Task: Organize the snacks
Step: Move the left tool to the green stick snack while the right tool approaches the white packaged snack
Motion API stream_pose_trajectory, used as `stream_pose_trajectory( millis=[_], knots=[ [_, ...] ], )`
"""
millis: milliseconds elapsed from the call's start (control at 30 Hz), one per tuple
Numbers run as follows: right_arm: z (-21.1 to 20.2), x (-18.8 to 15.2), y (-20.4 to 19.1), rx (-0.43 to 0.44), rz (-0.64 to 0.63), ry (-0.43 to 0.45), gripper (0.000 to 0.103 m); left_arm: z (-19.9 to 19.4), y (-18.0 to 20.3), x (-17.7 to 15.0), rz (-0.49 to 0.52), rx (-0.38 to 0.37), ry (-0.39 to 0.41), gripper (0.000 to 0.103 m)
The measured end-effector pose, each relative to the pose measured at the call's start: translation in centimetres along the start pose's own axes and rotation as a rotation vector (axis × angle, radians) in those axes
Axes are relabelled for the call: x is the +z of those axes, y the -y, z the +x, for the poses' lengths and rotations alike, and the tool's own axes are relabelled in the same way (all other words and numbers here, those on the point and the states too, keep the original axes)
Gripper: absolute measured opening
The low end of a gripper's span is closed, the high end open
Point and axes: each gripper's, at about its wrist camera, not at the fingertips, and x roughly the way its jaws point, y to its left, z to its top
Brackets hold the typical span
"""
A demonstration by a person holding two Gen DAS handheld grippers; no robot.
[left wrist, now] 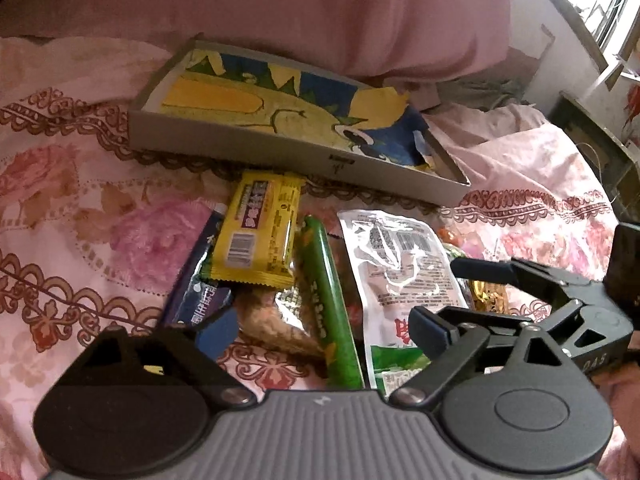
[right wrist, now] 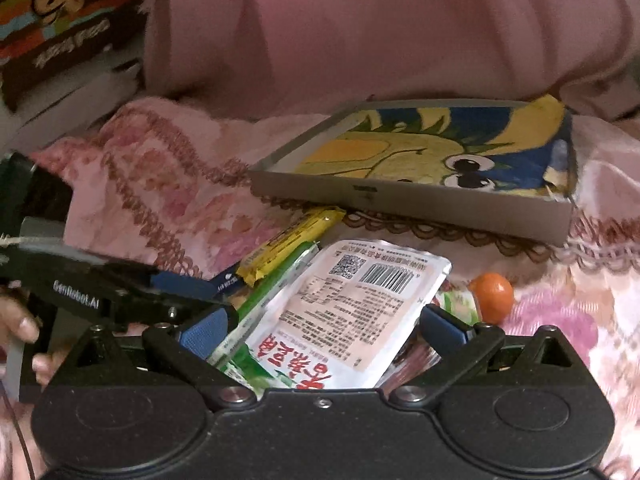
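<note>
While snacks (left wrist: 256, 232) lie heaped, tray (left wrist: 280, 160) waits

Two close wrist views — shared snack pile (left wrist: 304, 272), box (right wrist: 420, 196).

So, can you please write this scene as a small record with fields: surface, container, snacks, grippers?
surface: floral pink bedspread
container: shallow cartoon-lined box, no snacks visible inside
snacks: yellow bar, green stick, white pouch, loose in front of the box; orange ball beside them
left gripper: open, over the pile
right gripper: open, white pouch between the fingers
</note>
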Motion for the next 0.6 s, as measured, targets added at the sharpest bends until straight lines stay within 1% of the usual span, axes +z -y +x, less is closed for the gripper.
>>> stream_pose_trajectory(
  millis=[100, 200, 300, 333, 367, 433, 533, 600],
  knots=[
    [0.2, 0.4, 0.5, 0.019, -0.038, -0.018, 0.102, 0.4, -0.4, 0.3, -0.009, 0.001, -0.006, 0.092],
    [0.4, 1.0, 1.4, 0.002, -0.046, -0.009, 0.102, 1.0, -0.8, 0.7, -0.024, 0.005, -0.026, 0.09],
    [0.7, 1.7, 3.5, 0.022, 0.047, 0.008, 0.102, 1.4, -0.8, 1.1, -0.019, 0.026, -0.033, 0.088],
    [0.9, 1.9, 4.3, 0.043, 0.081, 0.017, 0.102, 1.5, -0.7, 1.2, -0.014, 0.033, -0.036, 0.087],
    [1.0, 2.1, 4.7, 0.061, 0.102, 0.023, 0.102, 1.7, -0.7, 1.3, -0.009, 0.04, -0.04, 0.085],
    [1.3, 2.6, 5.2, 0.077, 0.118, 0.029, 0.102, 1.8, -0.6, 1.3, 0.003, 0.054, -0.047, 0.083],
    [2.5, 3.1, 5.2, 0.06, 0.096, -0.013, 0.102, 1.8, -0.2, 1.2, 0.026, 0.071, -0.053, 0.082],
    [3.1, 3.3, 5.0, 0.067, 0.084, -0.036, 0.102, 1.7, 0.0, 1.1, 0.04, 0.084, -0.054, 0.082]
  ],
)
